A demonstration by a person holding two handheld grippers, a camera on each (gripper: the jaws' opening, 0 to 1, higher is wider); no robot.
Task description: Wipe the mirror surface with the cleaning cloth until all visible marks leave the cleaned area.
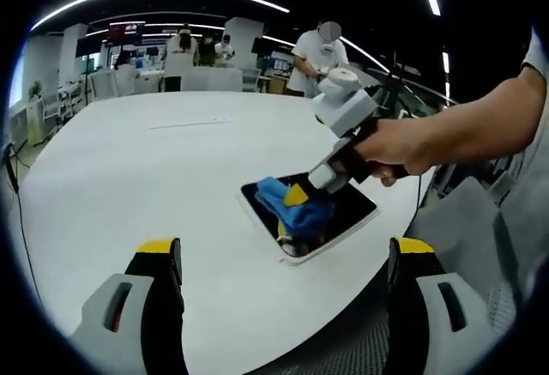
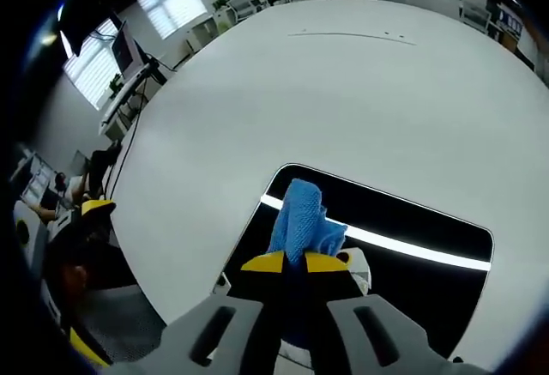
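Open-plan office, big round white table [image 1: 154, 178]. The mirror [image 2: 412, 220] lies flat near the table edge, so a wipe can press straight down. The right gripper [image 2: 296, 262] has its jaws closed on the blue cleaning cloth [image 2: 300, 220], bunched on the glass (ceiling-light streak reflected there). The left gripper [image 1: 283, 259] hangs back above the table, jaws wide apart, holding nothing. Marks probably remain; glare hides them. No containers.
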